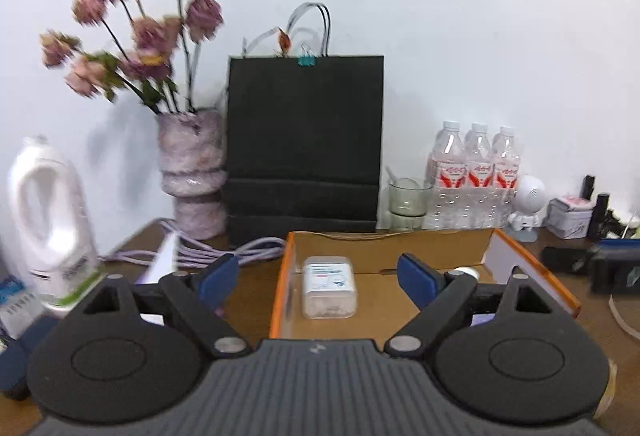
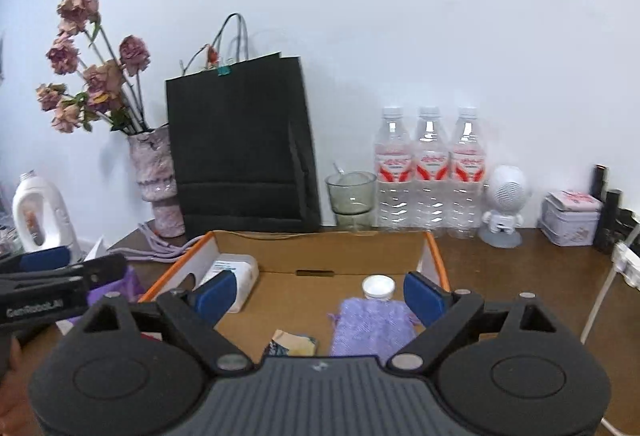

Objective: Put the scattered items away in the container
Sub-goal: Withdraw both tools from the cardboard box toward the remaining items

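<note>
The container is a shallow cardboard box with orange edges on a brown table. My left gripper hangs open over its left part, nothing between the blue pads. Below that gap a clear plastic case with a label lies inside the box. My right gripper is open and empty too, above the box floor. Inside I see the plastic case, a white-lidded jar, a purple knit pouch and a small packet. The left gripper's fingers show at the left edge.
Behind the box stand a black paper bag, a vase of dried flowers, a glass cup, three water bottles, a white figurine and a tin. A white detergent bottle and purple cable lie left.
</note>
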Tool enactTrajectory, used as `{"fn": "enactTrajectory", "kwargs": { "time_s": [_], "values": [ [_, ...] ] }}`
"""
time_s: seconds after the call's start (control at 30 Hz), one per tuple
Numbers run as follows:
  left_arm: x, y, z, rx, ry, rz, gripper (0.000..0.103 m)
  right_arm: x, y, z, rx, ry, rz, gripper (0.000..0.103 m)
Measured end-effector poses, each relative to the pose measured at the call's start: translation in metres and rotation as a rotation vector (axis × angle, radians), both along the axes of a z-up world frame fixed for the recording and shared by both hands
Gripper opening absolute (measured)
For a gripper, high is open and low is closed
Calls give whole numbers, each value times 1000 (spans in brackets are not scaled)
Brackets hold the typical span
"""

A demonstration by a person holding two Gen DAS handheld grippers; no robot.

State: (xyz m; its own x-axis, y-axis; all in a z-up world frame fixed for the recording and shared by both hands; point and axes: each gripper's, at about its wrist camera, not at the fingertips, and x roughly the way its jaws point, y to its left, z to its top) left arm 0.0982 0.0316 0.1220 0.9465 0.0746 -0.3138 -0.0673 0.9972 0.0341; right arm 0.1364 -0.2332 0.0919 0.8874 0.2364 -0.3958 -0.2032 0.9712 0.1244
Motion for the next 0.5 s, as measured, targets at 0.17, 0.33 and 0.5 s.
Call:
{"fn": "enactTrajectory", "kwargs": {
  "time_s": [0.17, 0.33, 0.5],
  "values": [
    [-72, -12, -8, 59, -13, -37, 100, -89, -12, -15, 133, -60, -17, 94],
    [-161, -20, -33, 0, -36, -33, 103, -179, -21, -52, 99, -56, -41, 96],
    [-234, -32, -77, -20, -33, -24, 103, -252, -33, -85, 47, -53, -52, 103]
  ]
}}
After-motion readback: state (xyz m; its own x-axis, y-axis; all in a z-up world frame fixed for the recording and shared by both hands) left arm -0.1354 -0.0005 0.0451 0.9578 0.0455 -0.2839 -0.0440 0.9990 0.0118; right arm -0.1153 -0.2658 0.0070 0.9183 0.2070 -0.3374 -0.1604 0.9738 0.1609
